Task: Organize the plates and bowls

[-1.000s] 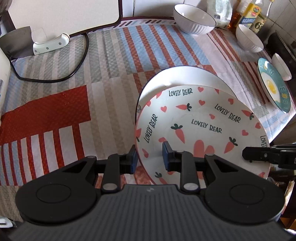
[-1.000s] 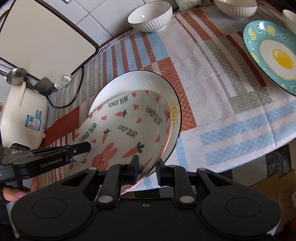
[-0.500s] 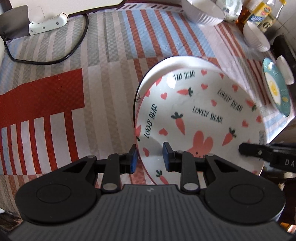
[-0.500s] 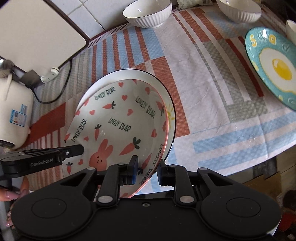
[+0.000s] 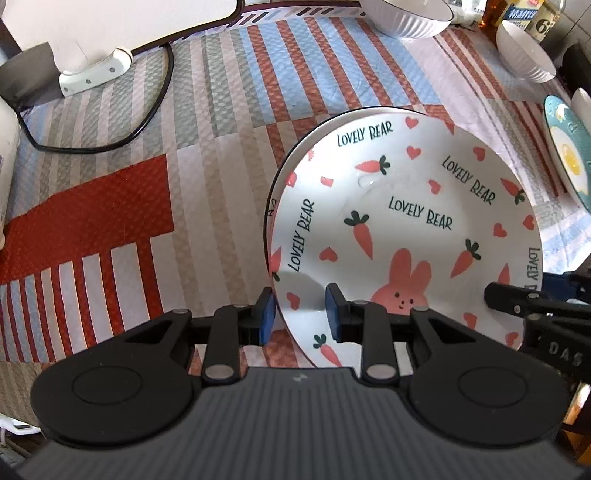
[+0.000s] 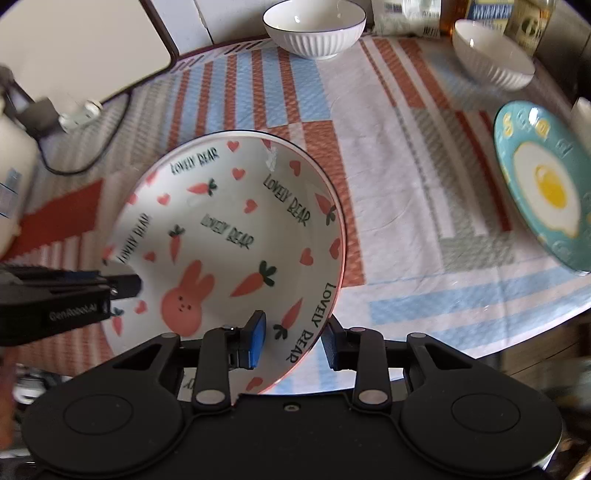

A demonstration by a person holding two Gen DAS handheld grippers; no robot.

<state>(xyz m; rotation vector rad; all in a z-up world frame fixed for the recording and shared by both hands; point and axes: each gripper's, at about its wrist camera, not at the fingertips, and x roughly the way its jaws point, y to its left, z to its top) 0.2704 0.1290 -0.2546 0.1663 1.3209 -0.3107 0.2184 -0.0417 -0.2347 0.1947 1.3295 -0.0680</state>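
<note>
Here, the carrot plate (image 5: 406, 221) sits nested on another plate (image 5: 291, 162) near the table edge. The right gripper (image 6: 293, 341) has just been spreading off its rim; the left gripper (image 5: 300, 314) straddles the opposite rim, contact unclear. Dragging either could tip the stack.

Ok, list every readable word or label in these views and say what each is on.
"LOVELY BEAR": repeated on the bunny plate.
"GenRobot.AI": side of the left tool.
"DAS": right tool; the rest is cut off.
"6": bottle label; the rest is unreadable.
Egg plate letters: too distorted.
</note>
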